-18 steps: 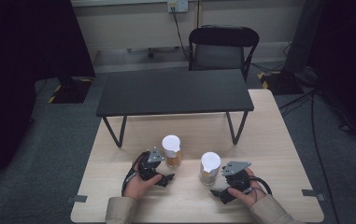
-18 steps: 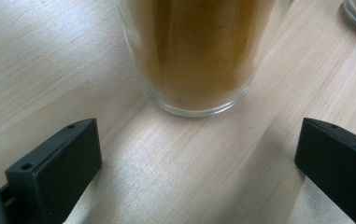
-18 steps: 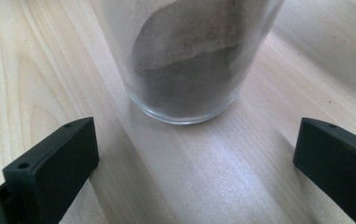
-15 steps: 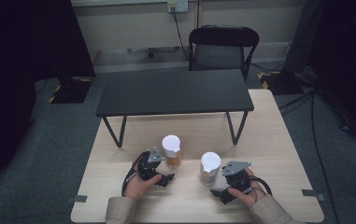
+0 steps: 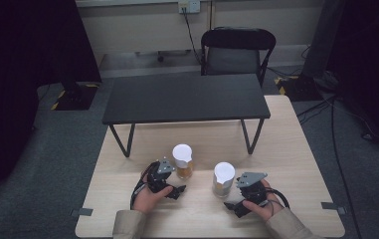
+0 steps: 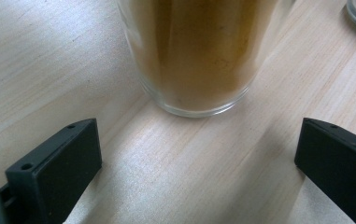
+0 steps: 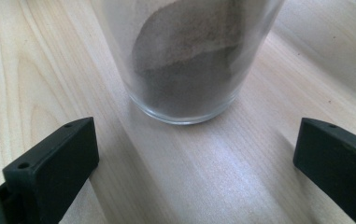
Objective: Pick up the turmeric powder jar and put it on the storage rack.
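With both sets of jaws spread wide and empty, the left gripper (image 5: pixel 176 185) faces the ochre-powder jar (image 5: pixel 183 161) and the right gripper (image 5: pixel 233 199) the grey-powder jar (image 5: pixel 223 179) on the wooden table (image 5: pixel 286 149), where an off-centre approach could tip either.

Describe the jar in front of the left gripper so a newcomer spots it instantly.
On the light wooden table, nearer the person than the black bench, two white-lidded glass jars stand. Yours is the left jar, holding orange-brown powder; the right jar holds grey powder.
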The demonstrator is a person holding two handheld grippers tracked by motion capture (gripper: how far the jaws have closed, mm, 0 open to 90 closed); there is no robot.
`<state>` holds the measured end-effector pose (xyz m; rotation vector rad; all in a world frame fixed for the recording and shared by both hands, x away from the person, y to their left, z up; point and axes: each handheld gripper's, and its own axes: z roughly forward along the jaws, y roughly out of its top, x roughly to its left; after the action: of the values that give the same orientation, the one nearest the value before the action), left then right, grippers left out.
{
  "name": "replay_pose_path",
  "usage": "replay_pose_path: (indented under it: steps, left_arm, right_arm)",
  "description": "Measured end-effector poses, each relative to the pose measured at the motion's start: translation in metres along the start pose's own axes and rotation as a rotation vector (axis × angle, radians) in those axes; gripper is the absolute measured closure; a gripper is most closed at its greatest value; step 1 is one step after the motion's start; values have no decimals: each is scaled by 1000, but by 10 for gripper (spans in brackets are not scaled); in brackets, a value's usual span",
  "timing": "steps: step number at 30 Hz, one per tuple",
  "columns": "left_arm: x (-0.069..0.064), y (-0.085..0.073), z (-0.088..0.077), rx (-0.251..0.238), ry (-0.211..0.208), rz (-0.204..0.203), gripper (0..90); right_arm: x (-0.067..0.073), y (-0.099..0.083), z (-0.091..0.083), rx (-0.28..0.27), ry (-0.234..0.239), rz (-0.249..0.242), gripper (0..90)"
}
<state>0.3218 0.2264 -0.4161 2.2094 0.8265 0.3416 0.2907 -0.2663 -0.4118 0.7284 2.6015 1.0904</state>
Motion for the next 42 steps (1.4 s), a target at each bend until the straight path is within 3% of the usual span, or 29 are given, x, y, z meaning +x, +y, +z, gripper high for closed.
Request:
replay_pose_path:
  steps: [10, 16, 28, 42]
  left_arm:
    - [-3, 1, 1, 1, 13, -6, 0]
    - [0, 1, 2, -19, -1, -14, 15]
    - [3, 5, 2, -68, -6, -80, 14]
    - [8, 17, 5, -102, -20, -104, 12]
  right_arm:
    - [0, 0, 0, 0, 0, 0, 0]
    - [0, 0, 0, 0, 0, 0, 0]
    - [0, 0, 0, 0, 0, 0, 0]
    - [0, 0, 0, 0, 0, 0, 0]
